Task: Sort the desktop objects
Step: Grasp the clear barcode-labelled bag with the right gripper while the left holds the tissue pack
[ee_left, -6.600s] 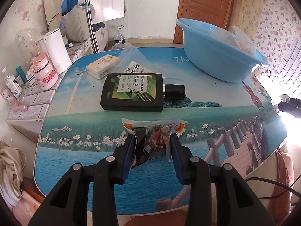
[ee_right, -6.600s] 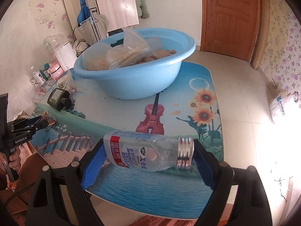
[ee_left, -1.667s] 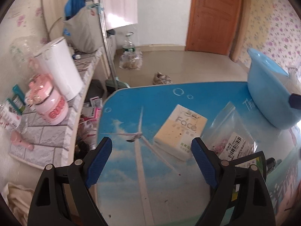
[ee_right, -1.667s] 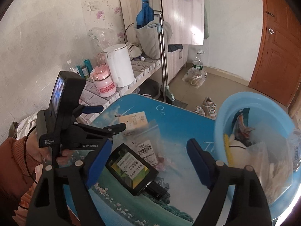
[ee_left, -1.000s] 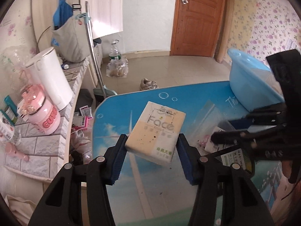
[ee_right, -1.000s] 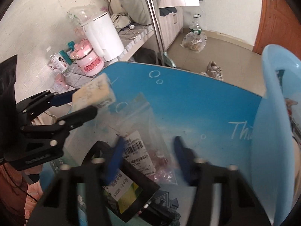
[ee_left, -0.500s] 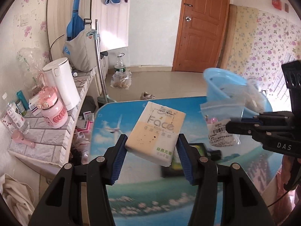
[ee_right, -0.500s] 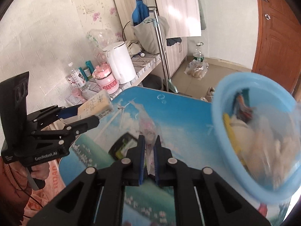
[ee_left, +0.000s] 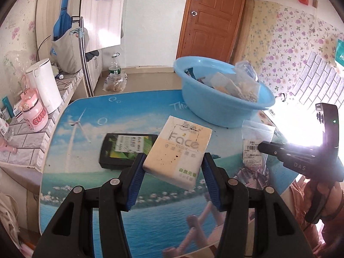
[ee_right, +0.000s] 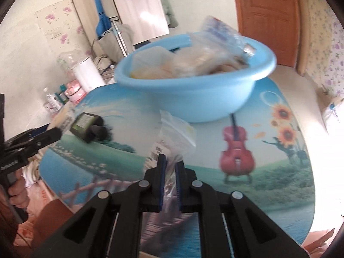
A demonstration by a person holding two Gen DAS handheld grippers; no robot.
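Now lifted off the table (ee_left: 90, 116) since earlier, with left tongs (ee_left: 173, 167) clamped on the Face tissue pack (ee_left: 179, 150) and right tongs (ee_right: 169, 167) pinched on the clear zip bag (ee_right: 175, 135); best carried level over the blue basin (ee_left: 217, 109) rim before letting go.

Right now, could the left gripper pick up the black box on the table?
Probably not yet. The left gripper is shut on the tissue pack, so its jaws are full. The black box lies uncovered on the table just behind, but the pack must go first, likely into the blue basin.
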